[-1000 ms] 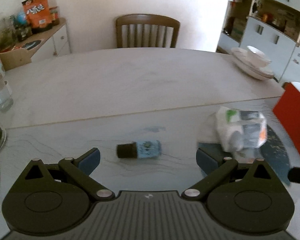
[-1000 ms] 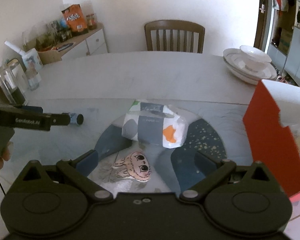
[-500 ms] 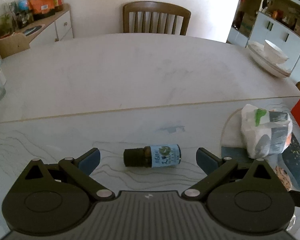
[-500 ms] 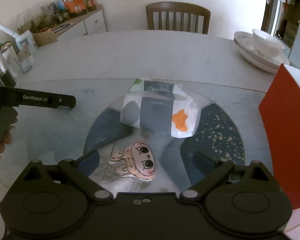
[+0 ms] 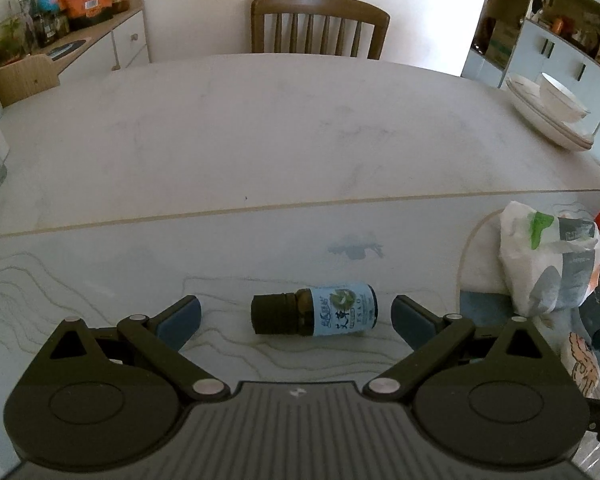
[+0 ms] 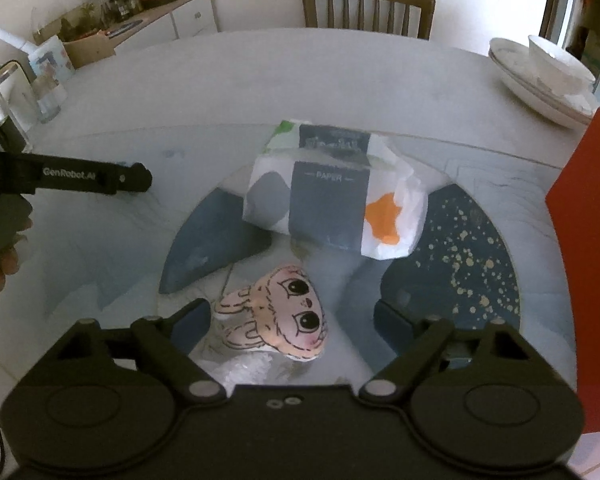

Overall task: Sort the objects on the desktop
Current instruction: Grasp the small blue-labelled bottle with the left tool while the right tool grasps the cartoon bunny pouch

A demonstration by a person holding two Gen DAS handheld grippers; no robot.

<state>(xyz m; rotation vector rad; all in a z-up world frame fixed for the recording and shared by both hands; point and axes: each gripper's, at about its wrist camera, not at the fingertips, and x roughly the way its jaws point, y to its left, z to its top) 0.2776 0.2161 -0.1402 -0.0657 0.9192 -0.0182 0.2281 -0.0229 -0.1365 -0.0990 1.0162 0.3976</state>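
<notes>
A small brown bottle (image 5: 314, 314) with a pale blue label lies on its side on the marble table, cap to the left. My left gripper (image 5: 296, 320) is open, its blue pads on either side of the bottle and clear of it. A pink bunny-faced plush (image 6: 280, 312) lies on the round dark blue mat (image 6: 460, 240). My right gripper (image 6: 292, 322) straddles the plush and its jaws are closing. The left pad is close to an ear and the right pad stands apart. A wrapped tissue pack (image 6: 332, 204) sits just beyond the plush.
A red box (image 6: 580, 260) stands at the right edge. Stacked white plates with a bowl (image 5: 552, 112) sit at the far right of the table, a chair (image 5: 320, 26) behind it. Glass jars (image 6: 44, 96) stand far left. A hand (image 6: 0, 272) holds the left gripper's handle.
Both grippers have come down closer to the table. The bottle now sits centred between the left pads. The right jaws have narrowed around the plush.
</notes>
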